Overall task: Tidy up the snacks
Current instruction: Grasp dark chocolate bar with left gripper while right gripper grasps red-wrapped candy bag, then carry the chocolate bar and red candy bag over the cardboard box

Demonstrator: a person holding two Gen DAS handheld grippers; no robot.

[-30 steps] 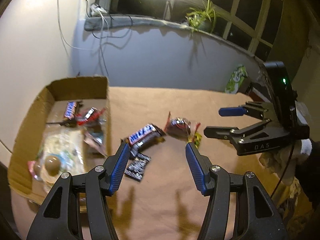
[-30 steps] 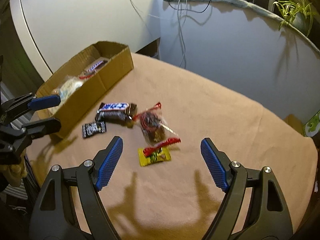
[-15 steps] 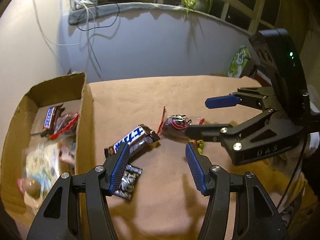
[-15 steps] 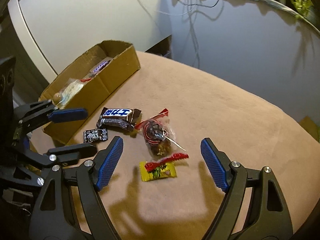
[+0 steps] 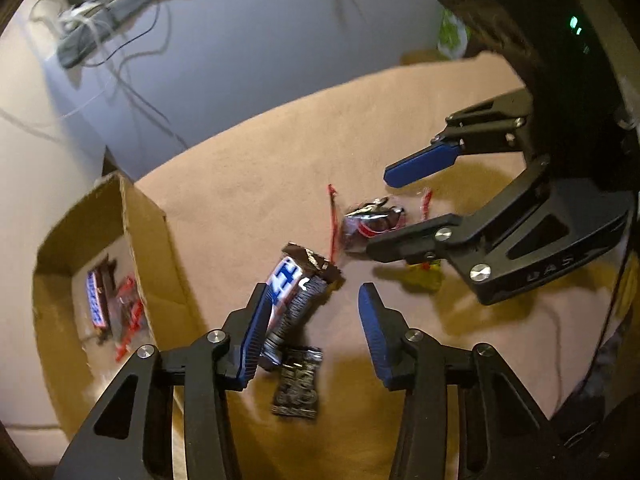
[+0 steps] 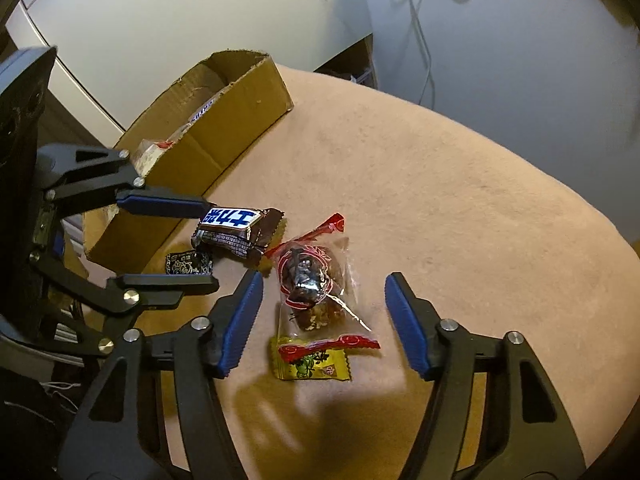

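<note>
A brown chocolate bar with a blue-and-white label (image 5: 294,296) (image 6: 236,229) lies on the tan table beside a small black patterned packet (image 5: 298,384) (image 6: 189,263). My left gripper (image 5: 316,330) (image 6: 188,242) is open, its left finger against the bar. A clear packet with red print and dark candy (image 6: 314,284) (image 5: 370,224) and a yellow packet (image 6: 314,364) (image 5: 424,278) lie between the open fingers of my right gripper (image 6: 324,320) (image 5: 394,212).
An open cardboard box (image 6: 224,120) (image 5: 154,248) stands at the left table edge, holding another chocolate bar (image 5: 96,300) and red-wrapped snacks (image 5: 130,316). A wall with hanging cables (image 6: 420,20) runs behind the table. A green bag (image 5: 450,34) sits far back.
Both grippers have moved down and closer to the snacks. The left gripper now straddles the chocolate bar end; the right gripper now brackets the clear candy packet.
</note>
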